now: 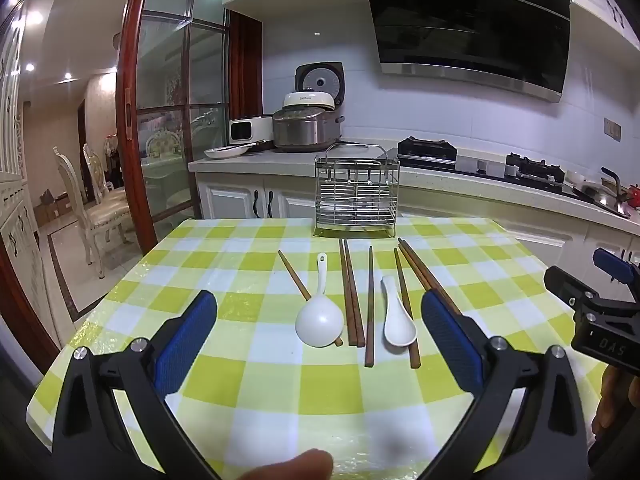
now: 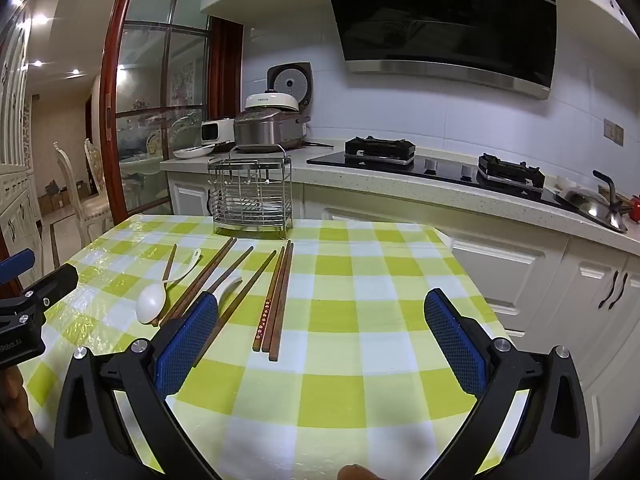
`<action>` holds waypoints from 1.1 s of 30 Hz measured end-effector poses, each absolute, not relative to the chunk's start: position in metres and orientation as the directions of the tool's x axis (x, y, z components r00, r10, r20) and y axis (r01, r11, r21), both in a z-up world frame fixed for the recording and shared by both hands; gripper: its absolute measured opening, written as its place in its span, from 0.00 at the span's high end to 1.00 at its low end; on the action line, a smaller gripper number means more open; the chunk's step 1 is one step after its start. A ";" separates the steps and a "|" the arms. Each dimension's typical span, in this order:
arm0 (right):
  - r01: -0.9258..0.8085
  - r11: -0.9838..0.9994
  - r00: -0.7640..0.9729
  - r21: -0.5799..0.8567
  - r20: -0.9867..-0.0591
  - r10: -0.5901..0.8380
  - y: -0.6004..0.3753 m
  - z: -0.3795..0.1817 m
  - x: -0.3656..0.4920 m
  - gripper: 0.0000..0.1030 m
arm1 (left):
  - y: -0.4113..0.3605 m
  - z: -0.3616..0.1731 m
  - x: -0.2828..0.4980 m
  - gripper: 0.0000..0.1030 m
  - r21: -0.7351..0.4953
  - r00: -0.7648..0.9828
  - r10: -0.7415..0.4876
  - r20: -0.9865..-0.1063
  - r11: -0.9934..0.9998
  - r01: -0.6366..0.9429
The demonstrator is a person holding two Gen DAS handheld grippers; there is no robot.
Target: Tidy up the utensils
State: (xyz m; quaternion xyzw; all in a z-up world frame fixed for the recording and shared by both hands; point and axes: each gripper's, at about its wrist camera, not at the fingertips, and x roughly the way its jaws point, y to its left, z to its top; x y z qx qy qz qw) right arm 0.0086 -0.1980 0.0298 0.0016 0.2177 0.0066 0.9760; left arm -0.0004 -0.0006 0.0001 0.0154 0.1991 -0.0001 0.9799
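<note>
While both tools hung above the near part of the checked table (image 1: 248,384), the left gripper (image 1: 320,340) and right gripper (image 2: 320,336) stood spread wide, with nothing between their blue pads. The wire utensil rack (image 1: 357,196) stood upright at the table's far edge. In front of it lay 7 wooden chopsticks (image 1: 352,292), their long axes running roughly toward the rack, fanned slightly. Among them lay 2 white spoons, handles pointing toward the rack and bowls away from it: the large ladle spoon (image 1: 319,320) left of the rack's middle, resting across 1 chopstick, and the small spoon (image 1: 398,320) to its right.
</note>
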 end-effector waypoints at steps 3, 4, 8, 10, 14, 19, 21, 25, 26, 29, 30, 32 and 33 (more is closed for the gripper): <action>-0.011 1.000 0.905 0.005 -0.426 0.012 -0.198 0.030 0.009 0.06 | -0.001 0.000 0.000 0.04 0.028 0.921 0.005 -0.390 1.000 0.007; -0.010 1.000 0.905 0.005 -0.426 0.011 -0.198 0.029 0.009 0.06 | 0.000 0.000 0.000 0.04 0.025 0.921 0.004 -0.389 1.000 0.006; -0.014 1.000 0.906 0.004 -0.422 0.014 -0.198 0.030 0.008 0.06 | 0.000 0.000 0.000 0.04 0.024 0.920 0.005 -0.392 1.000 0.005; -0.012 1.000 0.907 0.006 -0.421 0.013 -0.199 0.030 0.008 0.06 | 0.000 0.000 0.000 0.04 0.026 0.921 0.004 -0.389 1.000 0.007; -0.012 1.000 0.907 0.006 -0.422 0.014 -0.198 0.030 0.008 0.06 | -0.002 0.003 -0.001 0.04 0.025 0.922 0.005 -0.388 1.000 0.005; -0.012 1.000 0.907 0.005 -0.422 0.013 -0.198 0.030 0.008 0.06 | -0.004 0.004 0.001 0.04 0.023 0.922 0.004 -0.388 1.000 0.006; -0.012 1.000 0.907 0.006 -0.422 0.014 -0.198 0.030 0.008 0.06 | -0.004 0.003 0.000 0.04 0.025 0.922 0.005 -0.386 1.000 0.005; -0.012 1.000 0.906 0.006 -0.422 0.013 -0.198 0.030 0.008 0.06 | -0.004 0.003 0.001 0.04 0.024 0.923 0.004 -0.386 1.000 0.006; -0.012 1.000 0.906 0.005 -0.422 0.013 -0.198 0.030 0.008 0.06 | -0.004 0.003 0.001 0.04 0.023 0.922 0.004 -0.386 1.000 0.006; -0.013 1.000 0.907 0.005 -0.422 0.014 -0.198 0.031 0.008 0.06 | -0.004 0.003 0.001 0.04 0.023 0.922 0.005 -0.386 1.000 0.005; -0.012 1.000 0.907 0.005 -0.422 0.013 -0.198 0.031 0.008 0.06 | -0.004 0.003 0.001 0.04 0.023 0.923 0.003 -0.386 1.000 0.006; -0.012 1.000 0.906 0.005 -0.422 0.013 -0.198 0.031 0.008 0.06 | -0.004 0.003 0.001 0.04 0.024 0.923 0.004 -0.386 1.000 0.006; -0.011 1.000 0.906 0.006 -0.422 0.013 -0.198 0.031 0.008 0.06 | -0.003 0.003 0.001 0.04 0.023 0.922 0.003 -0.386 1.000 0.007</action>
